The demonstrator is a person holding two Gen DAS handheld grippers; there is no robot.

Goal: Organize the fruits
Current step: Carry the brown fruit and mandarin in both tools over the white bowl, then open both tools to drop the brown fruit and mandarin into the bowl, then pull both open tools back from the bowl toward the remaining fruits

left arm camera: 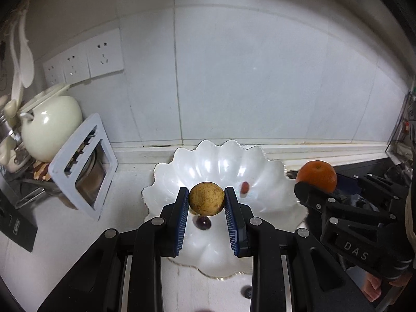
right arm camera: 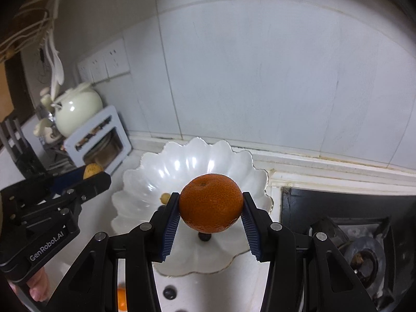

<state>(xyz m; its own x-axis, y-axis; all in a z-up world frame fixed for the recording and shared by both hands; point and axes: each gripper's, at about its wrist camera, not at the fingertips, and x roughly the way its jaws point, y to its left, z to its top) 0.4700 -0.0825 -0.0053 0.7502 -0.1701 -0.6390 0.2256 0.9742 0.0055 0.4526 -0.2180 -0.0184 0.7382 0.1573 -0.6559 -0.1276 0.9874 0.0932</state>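
My left gripper [left arm camera: 206,199] is shut on a round yellow-brown fruit [left arm camera: 206,198] and holds it above the white scalloped bowl [left arm camera: 275,182]. A dark purple grape [left arm camera: 203,222] and a small red fruit [left arm camera: 244,187] lie in the bowl. My right gripper [right arm camera: 211,204] is shut on an orange mandarin [right arm camera: 211,203] above the same bowl [right arm camera: 145,182]; a small yellow fruit [right arm camera: 164,198] and a dark grape [right arm camera: 205,237] lie below it. The right gripper with the mandarin [left arm camera: 317,176] shows at the right of the left wrist view. The left gripper with its fruit [right arm camera: 91,170] shows at the left of the right wrist view.
A cream teapot [left arm camera: 52,127] and a white rack [left arm camera: 83,166] with dishes stand at the left against the tiled wall. Wall sockets [left arm camera: 85,61] are above them. A black gas stove [right arm camera: 351,228] lies to the right of the bowl. An orange fruit [right arm camera: 121,299] lies on the counter in front.
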